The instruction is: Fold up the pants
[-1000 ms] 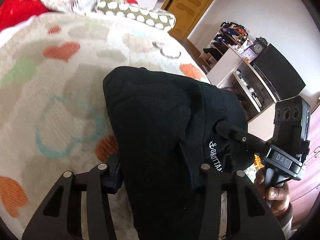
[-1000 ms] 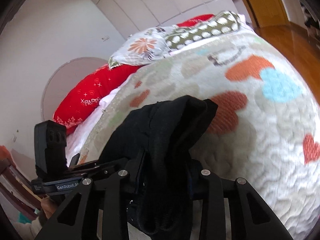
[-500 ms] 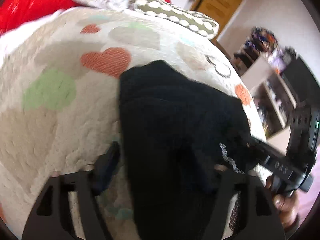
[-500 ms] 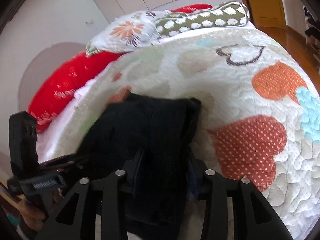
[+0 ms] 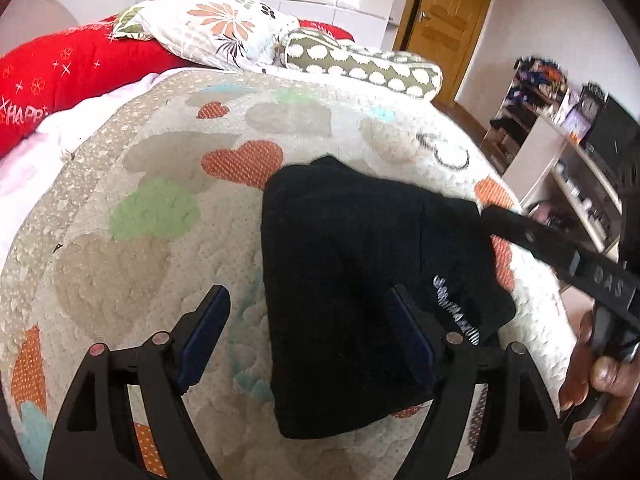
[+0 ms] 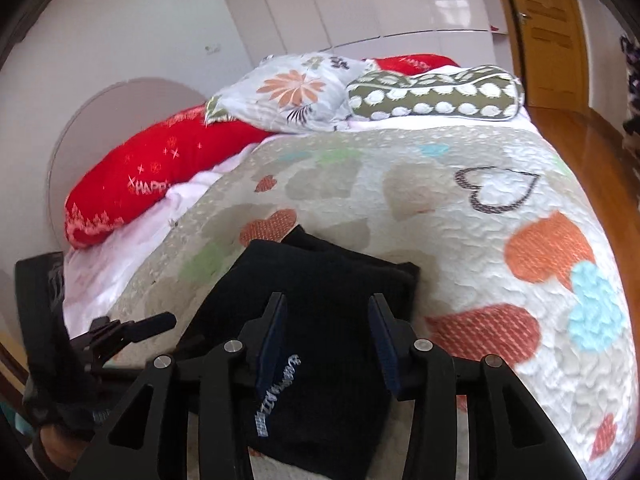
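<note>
The black pants (image 5: 360,280) lie folded in a compact bundle on the heart-patterned quilt (image 5: 160,208), white lettering showing near the near edge. My left gripper (image 5: 308,320) is open; its right finger rests over the bundle's left part and its left finger is over bare quilt. My right gripper (image 6: 328,332) is open above the pants (image 6: 332,288), with nothing between its pads. The right gripper also shows at the right of the left wrist view (image 5: 560,248), its tip at the bundle's right edge. The left gripper shows at the lower left of the right wrist view (image 6: 132,328).
A red pillow (image 5: 60,68), a floral pillow (image 5: 216,28) and a green dotted bolster (image 5: 360,68) lie at the head of the bed. A wooden door (image 5: 448,20) stands beyond. Shelves with clutter (image 5: 560,132) stand to the right of the bed.
Both grippers held the pants lifted above the quilt. They lowered the bundle onto the quilt and opened, letting it go. The pants now lie flat on the bed.
</note>
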{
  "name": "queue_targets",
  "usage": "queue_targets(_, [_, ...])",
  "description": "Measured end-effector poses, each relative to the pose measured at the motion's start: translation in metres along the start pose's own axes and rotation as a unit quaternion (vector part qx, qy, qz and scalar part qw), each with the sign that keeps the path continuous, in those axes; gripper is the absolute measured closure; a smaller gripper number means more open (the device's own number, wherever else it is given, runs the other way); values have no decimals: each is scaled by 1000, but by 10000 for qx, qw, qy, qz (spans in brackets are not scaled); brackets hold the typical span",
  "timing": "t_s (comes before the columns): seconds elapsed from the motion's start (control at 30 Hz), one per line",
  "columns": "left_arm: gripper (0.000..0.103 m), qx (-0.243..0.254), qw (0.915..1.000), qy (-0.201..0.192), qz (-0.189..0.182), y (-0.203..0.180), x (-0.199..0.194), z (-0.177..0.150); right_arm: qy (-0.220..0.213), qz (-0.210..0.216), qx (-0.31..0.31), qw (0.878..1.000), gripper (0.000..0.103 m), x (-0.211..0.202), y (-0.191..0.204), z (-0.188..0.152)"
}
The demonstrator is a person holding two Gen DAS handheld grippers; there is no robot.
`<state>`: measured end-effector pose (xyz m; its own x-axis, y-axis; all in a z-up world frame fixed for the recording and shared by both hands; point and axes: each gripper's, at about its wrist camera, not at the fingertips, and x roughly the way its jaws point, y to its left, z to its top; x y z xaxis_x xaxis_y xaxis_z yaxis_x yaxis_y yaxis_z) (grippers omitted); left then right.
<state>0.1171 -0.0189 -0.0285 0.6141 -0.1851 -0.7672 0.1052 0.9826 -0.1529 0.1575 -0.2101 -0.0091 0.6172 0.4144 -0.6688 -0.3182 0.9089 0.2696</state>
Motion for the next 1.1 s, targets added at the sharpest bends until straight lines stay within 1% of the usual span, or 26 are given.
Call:
queue_targets(0.07, [23, 78, 9999, 74, 108, -3, 9, -3, 134, -79, -70, 9999, 68, 15, 2, 0])
queue_targets(0.13, [22, 75, 9999, 71, 100, -3, 12, -6, 332, -350, -127, 9988, 70, 32, 0, -2])
queue_targets(0.17, [22, 61, 9999, 54, 94, -3, 12, -7, 435, -419, -131, 9981, 70, 39, -2, -4])
queue_targets(0.27, [22, 58, 9999, 54, 99, -4, 16, -6, 522, -343, 10, 9980, 70, 48, -14, -10])
queue_targets(0.37, [22, 90, 9999, 43, 136, -9, 17, -7, 454, -229, 84, 9987, 69, 38, -17, -11])
queue_targets(0.47, [22, 108, 9997, 9, 195, -11, 13, -8, 378, -240, 58, 9990, 67, 19, -14, -13])
queue_targets(0.6, [22, 107, 9997, -35, 231, -12, 4, -10, 248, -262, -104, 9993, 67, -8, -4, -22])
queue_targets(0.67, [22, 125, 9996, -66, 262, -13, -1, -12, 253, -298, -186, 9991, 67, -16, 0, -29])
queue_targets(0.8, [22, 143, 9992, -140, 339, -12, -7, -17, 380, -417, -359, 9978, 67, -16, 7, -46])
queue_targets(0.9, [22, 86, 9994, -99, 305, -10, -2, -21, 522, -542, -375, 9965, 66, -4, 4, -60])
queue_targets(0.93, [22, 60, 9995, -98, 280, -10, -1, -22, 529, -565, -356, 9964, 65, -1, 2, -62])
queue_targets(0.97, [22, 33, 9996, -105, 256, -10, 0, -23, 524, -560, -289, 9966, 59, 2, -1, -64])
queue_targets(1.03, [22, -7, 9996, -131, 244, -10, 0, -24, 533, -474, -143, 9974, 58, 1, -5, -63])
queue_targets(1.1, [22, -14, 9995, -176, 260, -11, -2, -25, 456, -449, -140, 9979, 58, -6, -3, -62])
